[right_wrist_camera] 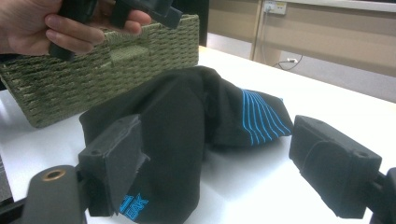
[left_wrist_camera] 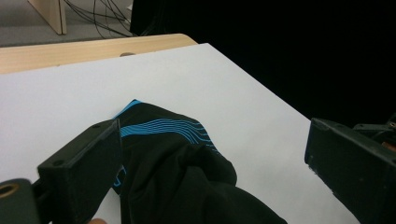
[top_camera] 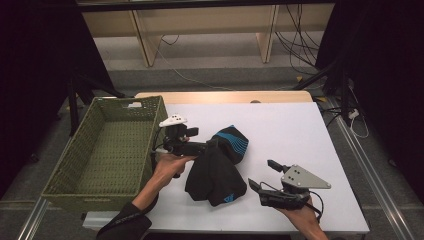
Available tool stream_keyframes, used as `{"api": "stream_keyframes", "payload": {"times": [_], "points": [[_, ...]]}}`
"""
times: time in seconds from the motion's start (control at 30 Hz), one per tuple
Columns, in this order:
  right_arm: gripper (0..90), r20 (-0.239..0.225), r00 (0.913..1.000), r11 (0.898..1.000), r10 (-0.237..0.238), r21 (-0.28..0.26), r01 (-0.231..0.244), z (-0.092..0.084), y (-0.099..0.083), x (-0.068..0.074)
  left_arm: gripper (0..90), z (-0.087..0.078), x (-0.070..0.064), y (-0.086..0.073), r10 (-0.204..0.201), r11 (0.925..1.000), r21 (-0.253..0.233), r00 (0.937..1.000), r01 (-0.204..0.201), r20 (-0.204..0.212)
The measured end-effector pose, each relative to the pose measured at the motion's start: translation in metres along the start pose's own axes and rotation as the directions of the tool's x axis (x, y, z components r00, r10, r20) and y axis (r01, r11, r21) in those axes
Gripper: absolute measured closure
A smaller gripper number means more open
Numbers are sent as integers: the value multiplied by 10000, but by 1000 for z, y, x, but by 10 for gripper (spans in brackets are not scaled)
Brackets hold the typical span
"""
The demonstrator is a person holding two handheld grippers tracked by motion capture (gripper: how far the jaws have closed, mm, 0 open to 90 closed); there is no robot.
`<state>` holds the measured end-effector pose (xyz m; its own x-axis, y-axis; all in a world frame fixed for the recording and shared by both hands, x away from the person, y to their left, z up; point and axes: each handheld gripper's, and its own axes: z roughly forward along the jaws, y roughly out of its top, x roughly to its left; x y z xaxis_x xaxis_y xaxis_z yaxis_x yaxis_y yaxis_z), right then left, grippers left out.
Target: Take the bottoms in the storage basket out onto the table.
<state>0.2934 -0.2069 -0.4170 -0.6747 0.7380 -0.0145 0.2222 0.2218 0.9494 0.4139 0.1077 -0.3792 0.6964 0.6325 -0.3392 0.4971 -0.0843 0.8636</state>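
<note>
On the white table (top_camera: 280, 125), you are working a black garment (top_camera: 215, 172) with blue stripes, which is lying bunched near the middle, just right of the green woven basket (top_camera: 107, 150).

Your left gripper (top_camera: 212, 145) is reaching in from the basket side at the garment's upper edge. In the left gripper view its jaws are standing wide apart, with the cloth (left_wrist_camera: 187, 177) lying between them and against the left jaw; they are not closing on it. Your left hand (top_camera: 167, 167) is gripping the handle close beside the basket wall.

Your right gripper (top_camera: 262, 175) is sitting low at the front right of the table, just beside the garment's lower edge. Its jaws are also spread wide, holding nothing; in the right gripper view the fabric (right_wrist_camera: 187, 130) is lying ahead of the left jaw.

Blue lettering is showing near the garment's hem (right_wrist_camera: 135, 204), but it is too partial to read.

The basket (right_wrist_camera: 93, 79) is standing directly behind the garment.
</note>
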Motion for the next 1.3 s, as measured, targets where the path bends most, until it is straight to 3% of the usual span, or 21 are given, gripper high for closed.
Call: {"api": "stream_keyframes", "payload": {"times": [0.47,1.2,1.3], "points": [[187,13,10000,10000,17,-4,-17,0,0,0,41,-7,-10,-5,467,9976,-521,9989,-464,37],[182,58,10000,10000,19,13,-19,-1,0,0,37,-21,-20,-20,1016,9865,-1290,9948,-1006,14],[182,41,10000,10000,25,-27,-25,-2,1,0,35,-22,-23,-25,1337,9831,-1243,9909,-1347,-168]]}}
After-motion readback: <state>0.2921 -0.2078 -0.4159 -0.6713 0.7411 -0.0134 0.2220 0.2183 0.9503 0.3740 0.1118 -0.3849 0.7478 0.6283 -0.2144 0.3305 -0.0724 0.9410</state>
